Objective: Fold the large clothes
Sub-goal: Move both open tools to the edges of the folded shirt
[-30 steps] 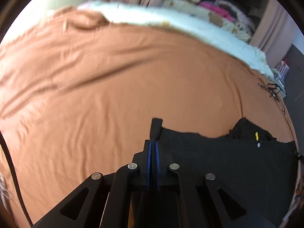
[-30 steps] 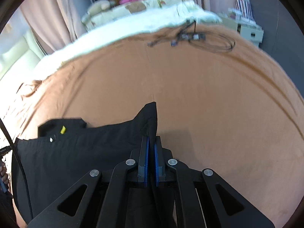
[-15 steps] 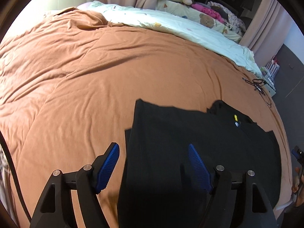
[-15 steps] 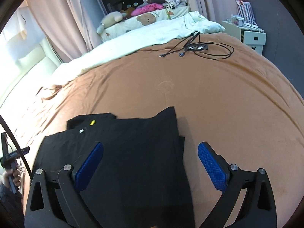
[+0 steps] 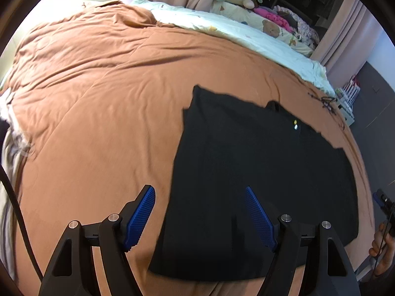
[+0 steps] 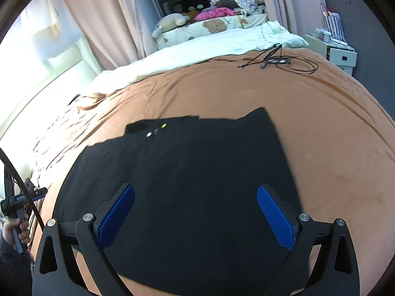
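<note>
Left claw [image 5: 200,196] wide, nothing between the pads, jaws just opened. It hangs over the left edge of the black garment [image 5: 259,172], which lies folded flat on the brown bed cover [image 5: 98,98]. Right claw [image 6: 195,196] also wide and empty, just opened, above the same garment [image 6: 187,172]. Cream quilt [image 6: 197,46] along the far edge, tangled black cables [image 6: 276,60] far right, well apart from the garment.

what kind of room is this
Most likely a bedroom: a wide bed under an orange-brown cover, a pale quilt with stuffed toys behind it, and long curtains.
</note>
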The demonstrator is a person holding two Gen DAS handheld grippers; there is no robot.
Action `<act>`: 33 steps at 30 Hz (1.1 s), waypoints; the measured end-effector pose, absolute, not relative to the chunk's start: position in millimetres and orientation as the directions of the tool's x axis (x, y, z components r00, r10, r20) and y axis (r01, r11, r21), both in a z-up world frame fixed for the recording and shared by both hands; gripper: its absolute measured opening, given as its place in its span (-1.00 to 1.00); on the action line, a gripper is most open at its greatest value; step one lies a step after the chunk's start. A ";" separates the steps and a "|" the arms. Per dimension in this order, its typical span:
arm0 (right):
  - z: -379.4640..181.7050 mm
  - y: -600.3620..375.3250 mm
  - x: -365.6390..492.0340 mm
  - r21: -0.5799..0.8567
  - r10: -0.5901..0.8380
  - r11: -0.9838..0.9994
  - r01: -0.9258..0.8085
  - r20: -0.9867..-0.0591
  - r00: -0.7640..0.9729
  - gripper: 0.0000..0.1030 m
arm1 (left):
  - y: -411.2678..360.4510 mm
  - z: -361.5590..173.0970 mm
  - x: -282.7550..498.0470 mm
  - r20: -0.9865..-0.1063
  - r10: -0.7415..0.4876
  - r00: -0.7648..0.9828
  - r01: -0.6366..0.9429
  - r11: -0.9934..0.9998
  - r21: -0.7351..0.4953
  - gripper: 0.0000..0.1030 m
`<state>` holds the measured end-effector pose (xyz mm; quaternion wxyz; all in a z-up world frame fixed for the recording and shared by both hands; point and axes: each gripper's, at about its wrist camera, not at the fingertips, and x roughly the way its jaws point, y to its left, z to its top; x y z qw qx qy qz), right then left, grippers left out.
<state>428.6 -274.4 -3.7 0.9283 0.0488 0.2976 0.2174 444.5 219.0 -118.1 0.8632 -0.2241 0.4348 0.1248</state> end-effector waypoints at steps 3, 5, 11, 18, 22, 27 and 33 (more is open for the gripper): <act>-12.0 -266.9 411.4 0.224 0.456 0.889 -0.400 -0.529 0.716 0.93 | 216.4 -124.4 424.4 -0.807 0.016 0.590 -0.416 0.863 -0.287 0.48; -15.3 -262.9 405.4 0.225 0.468 0.882 -0.414 -0.528 0.709 0.93 | 215.9 -129.2 414.4 -0.811 0.016 0.585 -0.429 0.854 -0.293 0.48; -27.3 -243.0 391.8 0.205 0.485 0.867 -0.454 -0.555 0.676 0.93 | 216.8 -145.2 391.6 -0.807 -0.015 0.590 -0.466 0.810 -0.356 0.48; -36.9 -216.3 397.3 0.200 0.533 0.822 -0.533 -0.600 0.597 0.74 | 218.5 -176.4 376.7 -0.812 -0.088 0.577 -0.540 0.705 -0.460 0.48; -39.6 -201.6 407.2 0.180 0.542 0.803 -0.568 -0.618 0.570 0.74 | 216.2 -184.7 365.6 -0.788 -0.113 0.605 -0.556 0.649 -0.520 0.48; -52.4 -191.3 426.2 0.141 0.498 0.814 -0.563 -0.669 0.552 0.59 | 212.9 -204.0 362.1 -0.753 -0.178 0.633 -0.560 0.566 -0.604 0.48; -72.3 -204.5 445.1 0.148 0.443 0.849 -0.507 -0.723 0.530 0.50 | 217.0 -216.9 372.0 -0.720 -0.208 0.662 -0.545 0.526 -0.653 0.48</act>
